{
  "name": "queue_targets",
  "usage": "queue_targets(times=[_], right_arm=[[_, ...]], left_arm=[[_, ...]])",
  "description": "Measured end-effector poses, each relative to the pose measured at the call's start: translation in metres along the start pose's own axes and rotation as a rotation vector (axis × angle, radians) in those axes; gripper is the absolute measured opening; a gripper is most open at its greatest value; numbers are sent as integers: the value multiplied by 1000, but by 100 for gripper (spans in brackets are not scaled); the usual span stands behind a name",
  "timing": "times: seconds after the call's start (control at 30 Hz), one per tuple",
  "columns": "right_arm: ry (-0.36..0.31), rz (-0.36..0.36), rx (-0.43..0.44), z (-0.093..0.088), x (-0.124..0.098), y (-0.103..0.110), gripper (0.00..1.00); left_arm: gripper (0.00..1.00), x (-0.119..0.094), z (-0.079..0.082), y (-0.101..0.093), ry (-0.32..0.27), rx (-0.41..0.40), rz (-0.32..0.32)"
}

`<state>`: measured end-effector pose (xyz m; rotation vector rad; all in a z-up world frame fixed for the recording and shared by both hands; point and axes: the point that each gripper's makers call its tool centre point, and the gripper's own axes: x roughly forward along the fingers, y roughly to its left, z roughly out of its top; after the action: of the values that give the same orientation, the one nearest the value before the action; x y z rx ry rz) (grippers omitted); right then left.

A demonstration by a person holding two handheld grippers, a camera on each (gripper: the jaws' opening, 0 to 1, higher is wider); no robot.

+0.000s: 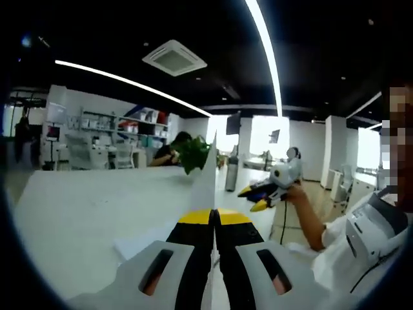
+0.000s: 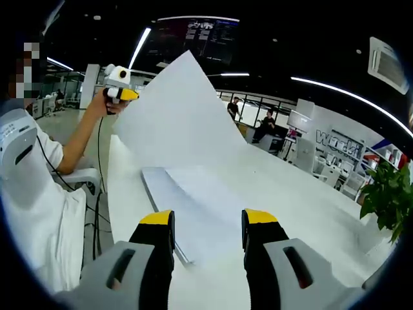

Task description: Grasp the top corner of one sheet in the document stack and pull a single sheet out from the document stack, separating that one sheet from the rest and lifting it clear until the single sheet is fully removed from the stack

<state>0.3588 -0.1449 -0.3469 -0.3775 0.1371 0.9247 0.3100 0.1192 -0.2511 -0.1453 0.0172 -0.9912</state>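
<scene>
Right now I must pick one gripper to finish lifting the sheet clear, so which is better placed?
Left. The left gripper is shut on the sheet, raised high above the document stack on the table. The right gripper hangs open over the stack, gripping nothing.
</scene>
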Motion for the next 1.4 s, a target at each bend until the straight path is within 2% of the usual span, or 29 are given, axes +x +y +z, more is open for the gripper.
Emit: queue_targets(times=[0.17,0.27,0.37,0.47,0.53,0.6,0.63,0.67,0.73,0.77,0.8,0.83,0.9,0.97,1.07,1.23,1.4], right_arm=[[-1,-2,0,0,0,0,42],[0,-3,1,0,0,-1,42],[0,-3,0,0,0,-1,42],[1,-2,-1,0,0,0,42],[2,-3,0,0,0,0,42],[5,-2,-1,-1,1,0,42],[5,-2,-2,-1,1,0,42],[5,-2,-1,-1,1,0,42],[6,-4,-1,-1,1,-1,42],[4,-3,-2,-1,1,0,42],[4,0,-3,0,1,1,42],[6,0,-6,0,1,1,42],[5,0,-6,0,1,1,42],[5,-2,-4,0,1,1,42],[9,-1,-2,-2,2,1,42],[13,3,-6,-2,3,2,42],[15,3,-2,-4,3,1,42]], left_arm=[[3,-20,26,6,-126,-64,-2],[3,-35,35,16,-175,-98,21],[3,-48,37,35,-197,-115,74],[3,-55,32,50,-192,-140,111],[3,-58,24,63,-168,-147,149],[3,-61,12,82,-133,-153,216],[3,-61,6,87,-111,-163,220],[3,-61,3,92,-109,-162,217],[3,-63,-3,103,-112,-224,230],[3,-63,-10,107,-93,-239,224],[3,-63,-13,115,-91,-233,237],[3,-65,-21,124,-70,-252,279],[3,-68,-37,140,-6,-234,335],[3,-69,-50,151,26,-253,361],[3,-72,-61,164,65,-255,397],[3,-80,-81,180,175,-207,485],[3,-88,-88,197,205,-211,512]])
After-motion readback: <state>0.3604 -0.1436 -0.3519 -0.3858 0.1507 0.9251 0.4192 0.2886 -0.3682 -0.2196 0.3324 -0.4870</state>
